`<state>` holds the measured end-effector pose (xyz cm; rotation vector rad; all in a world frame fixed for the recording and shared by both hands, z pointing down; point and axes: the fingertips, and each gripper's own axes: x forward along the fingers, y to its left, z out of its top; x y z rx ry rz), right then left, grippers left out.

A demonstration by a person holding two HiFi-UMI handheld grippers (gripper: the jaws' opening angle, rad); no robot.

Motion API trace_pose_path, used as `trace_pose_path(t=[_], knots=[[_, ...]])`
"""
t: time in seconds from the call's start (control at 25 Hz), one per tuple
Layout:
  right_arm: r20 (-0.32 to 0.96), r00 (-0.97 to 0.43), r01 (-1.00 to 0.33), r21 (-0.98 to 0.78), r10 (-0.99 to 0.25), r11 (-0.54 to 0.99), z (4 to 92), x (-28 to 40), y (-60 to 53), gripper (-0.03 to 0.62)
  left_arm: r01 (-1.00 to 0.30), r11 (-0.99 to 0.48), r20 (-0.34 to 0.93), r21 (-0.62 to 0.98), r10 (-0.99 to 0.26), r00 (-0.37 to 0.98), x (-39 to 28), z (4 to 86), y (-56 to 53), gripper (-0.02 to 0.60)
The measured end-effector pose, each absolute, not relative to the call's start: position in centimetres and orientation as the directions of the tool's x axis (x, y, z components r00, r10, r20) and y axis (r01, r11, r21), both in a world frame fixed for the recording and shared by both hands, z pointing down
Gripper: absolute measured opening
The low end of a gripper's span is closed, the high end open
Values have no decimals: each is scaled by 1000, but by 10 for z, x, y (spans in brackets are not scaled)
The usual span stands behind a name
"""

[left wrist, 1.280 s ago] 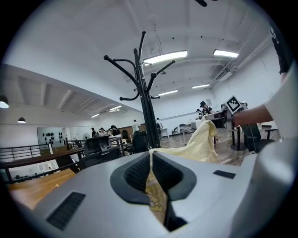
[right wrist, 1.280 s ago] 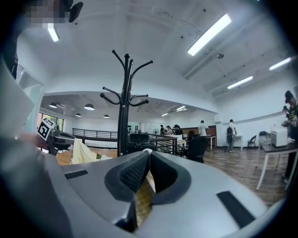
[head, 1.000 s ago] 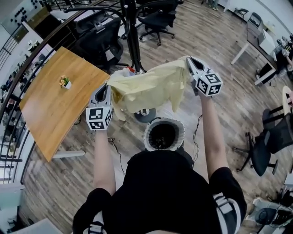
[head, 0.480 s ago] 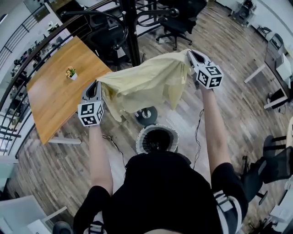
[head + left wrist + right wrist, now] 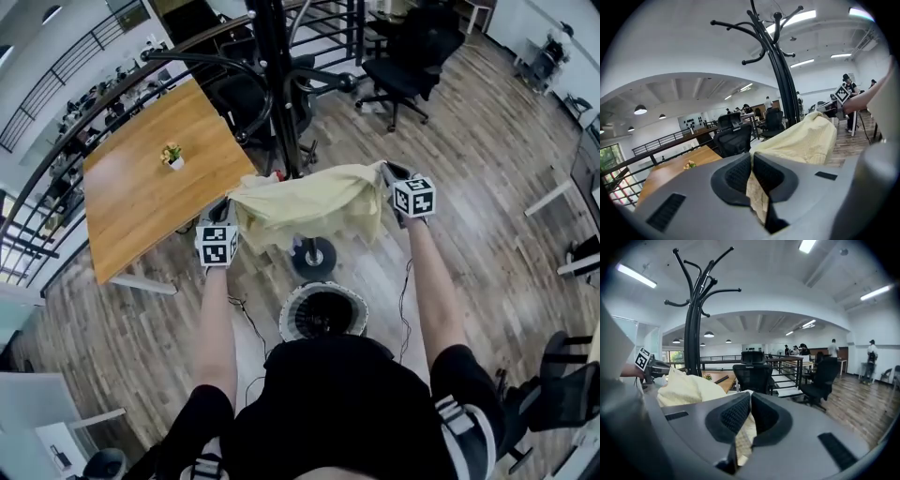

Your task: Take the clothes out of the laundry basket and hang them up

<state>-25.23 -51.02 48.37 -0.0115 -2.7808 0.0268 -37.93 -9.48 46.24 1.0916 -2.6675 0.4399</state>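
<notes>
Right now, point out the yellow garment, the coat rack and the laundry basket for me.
yellow garment (image 5: 305, 202): head view, middle of the spread cloth.
coat rack (image 5: 278, 84): head view, on its black pole.
laundry basket (image 5: 287, 323): head view, on its left rim.

Bright ceiling strip lights (image 5: 806, 244), fisheye edges, blurred foreground

The head view looks steeply down from overhead onto the desk (image 5: 150, 202) and coat stand (image 5: 277, 84). Each gripper view rides close behind its own fingers (image 5: 736, 174) and faces roughly level across the office. Both share the stand, the yellow garment (image 5: 806, 140) and, it seems, the desk.
</notes>
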Motion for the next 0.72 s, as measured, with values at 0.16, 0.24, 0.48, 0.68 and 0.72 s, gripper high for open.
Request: trace_pose_path(t=[0.16, 0.24, 0.48, 0.68, 0.72], knots=[[431, -901, 32, -37, 45, 999, 530, -251, -503, 17, -703, 681, 376, -205, -608, -699, -372, 484, -92, 34], [461, -885, 40, -52, 60, 998, 552, -245, -499, 17, -705, 681, 408, -198, -597, -691, -364, 501, -92, 35], [515, -850, 64, -105, 109, 992, 596, -232, -479, 17, -710, 685, 507, -165, -559, -656, -339, 557, -98, 35], [547, -822, 99, -134, 157, 986, 621, -224, -456, 17, -720, 685, 541, -112, -566, -622, -321, 582, -114, 35], [554, -816, 105, -141, 166, 984, 626, -222, -452, 17, -725, 681, 548, -100, -570, -612, -318, 586, -119, 35]])
